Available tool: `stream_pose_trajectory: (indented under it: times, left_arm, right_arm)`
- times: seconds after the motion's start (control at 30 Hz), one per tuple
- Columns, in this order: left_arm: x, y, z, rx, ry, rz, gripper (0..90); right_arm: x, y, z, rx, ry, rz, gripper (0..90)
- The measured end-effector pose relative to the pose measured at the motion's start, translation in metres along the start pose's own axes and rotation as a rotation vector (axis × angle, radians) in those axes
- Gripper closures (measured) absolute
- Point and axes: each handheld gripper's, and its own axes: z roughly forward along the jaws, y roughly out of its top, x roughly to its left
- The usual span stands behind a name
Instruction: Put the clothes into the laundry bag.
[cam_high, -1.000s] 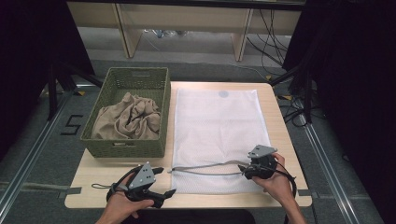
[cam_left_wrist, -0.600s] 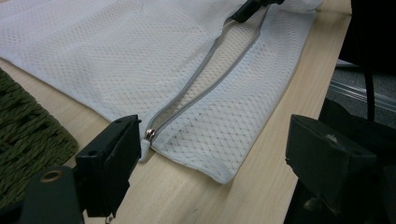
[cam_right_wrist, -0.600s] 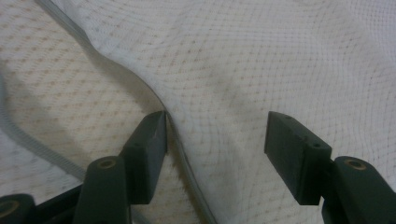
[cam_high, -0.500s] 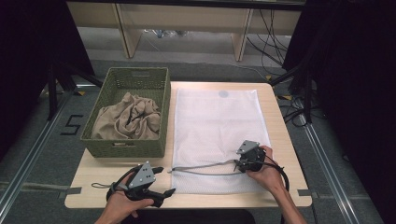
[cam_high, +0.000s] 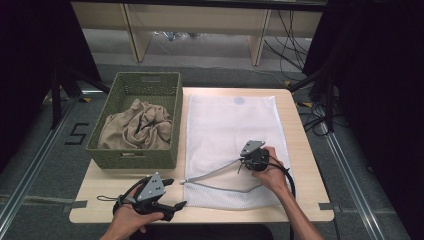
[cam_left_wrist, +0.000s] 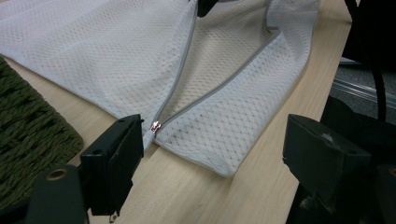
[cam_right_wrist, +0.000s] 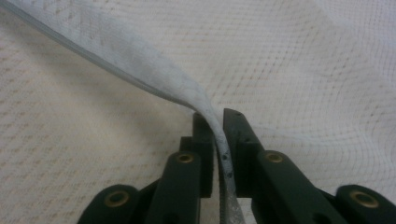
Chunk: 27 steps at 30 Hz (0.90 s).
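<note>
White mesh covers much of the light wooden table, where a laundry bag lies flat with its grey zipper undone along the near end, the two zipper edges spreading apart from the metal slider at the bag's near left corner. On the right, a person's hand holds the right gripper low over the bag's near half; its jaws, which have just been closing, are pinched together on the upper zipper edge, and the right gripper view shows that strip of mesh rising off the layer beneath and passing between the two black jaws with no gap left beside it. The lifted edge opens a shallow mouth in the bag. At the near left of the table, the other hand keeps the left gripper just above the wood, clear of the bag; its jaws stand wide apart with nothing between them, and the left gripper view looks along them at the slider and the bag's near corner just beyond. Left of the bag, touching or very nearly touching its long side, sits a green woven basket holding a crumpled beige cloth. Black cables trail from both grippers toward the person.
</note>
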Motion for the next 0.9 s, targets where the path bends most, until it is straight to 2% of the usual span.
stream_pose_trajectory:
  times: [0.07, 0.1, 0.2, 0.27, 0.3, 0.33, 0.37, 0.4, 0.47, 0.5, 0.57, 0.6, 0.63, 0.67, 0.7, 0.73, 0.77, 0.83, 0.87, 0.9]
  left_arm:
    - [0.001, 0.0, 0.0, 0.013, 0.007, 0.016, 20.4]
    - [0.001, 0.0, 0.0, 0.013, 0.007, 0.016, 20.5]
    - [0.0, 0.001, 0.001, -0.003, -0.001, -0.003, 20.7]
    - [0.001, 0.001, 0.0, 0.004, 0.001, 0.005, 20.8]
    - [0.003, 0.002, -0.001, -0.003, 0.005, 0.002, 20.9]
    - [0.003, 0.002, -0.002, -0.006, 0.018, -0.003, 21.0]
    - [0.005, 0.003, -0.003, -0.015, 0.027, -0.012, 21.2]
    - [0.008, 0.005, -0.005, -0.002, 0.045, -0.006, 21.4]
    - [0.012, 0.009, -0.01, -0.016, 0.058, -0.015, 21.5]
    - [0.015, 0.011, -0.014, -0.017, 0.069, -0.011, 21.5]
    - [0.021, 0.017, -0.02, -0.026, 0.095, -0.006, 21.5]
    - [0.024, 0.02, -0.024, -0.027, 0.111, 0.017, 21.4]
    - [0.024, 0.023, -0.027, -0.032, 0.118, 0.018, 21.3]
    - [0.029, 0.027, -0.032, -0.019, 0.129, 0.053, 21.3]
    - [0.032, 0.031, -0.036, -0.007, 0.147, 0.05, 21.3]
    - [0.032, 0.031, -0.036, -0.007, 0.147, 0.05, 21.3]
    - [0.043, 0.042, -0.046, -0.005, 0.17, 0.038, 21.2]
    - [0.056, 0.054, -0.053, -0.001, 0.191, 0.036, 21.3]
    - [0.064, 0.06, -0.056, -0.001, 0.219, 0.038, 21.9]
    - [0.073, 0.066, -0.059, 0.026, 0.243, 0.036, 22.1]
  right_arm:
    - [-0.004, 0.003, 0.001, -0.018, -0.002, 0.01, 87.1]
    - [-0.004, 0.003, 0.001, -0.018, -0.002, 0.01, 87.1]
    - [-0.013, 0.011, 0.003, -0.033, -0.007, 0.049, 87.5]
    - [-0.02, 0.015, 0.004, -0.051, -0.01, 0.043, 87.9]
    - [-0.021, 0.017, 0.004, -0.069, -0.01, 0.059, 88.0]
    - [-0.024, 0.019, 0.002, -0.067, -0.002, 0.046, 88.0]
    - [-0.025, 0.021, 0.0, -0.064, -0.005, 0.057, 88.0]
    - [-0.026, 0.023, -0.002, -0.073, -0.006, 0.045, 88.1]
    - [-0.025, 0.025, -0.008, -0.081, 0.0, 0.057, 88.3]
    - [-0.028, 0.026, -0.011, -0.099, -0.003, 0.032, 88.3]
    - [-0.029, 0.028, -0.017, -0.095, -0.009, 0.044, 88.3]
    - [-0.029, 0.029, -0.019, -0.098, -0.005, 0.052, 88.3]
    - [-0.03, 0.03, -0.021, -0.109, -0.011, 0.05, 88.3]
    - [-0.03, 0.03, -0.024, -0.107, -0.007, 0.048, 88.3]
    - [-0.03, 0.03, -0.025, -0.111, -0.007, 0.047, 88.3]
    - [-0.029, 0.03, -0.026, -0.11, -0.006, 0.04, 88.3]
    - [-0.029, 0.03, -0.026, -0.108, 0.0, 0.04, 88.3]
    - [-0.029, 0.031, -0.025, -0.111, 0.0, 0.029, 88.3]
    - [-0.028, 0.031, -0.025, -0.107, 0.003, 0.042, 88.3]
    - [-0.027, 0.031, -0.025, -0.105, 0.001, 0.038, 88.3]
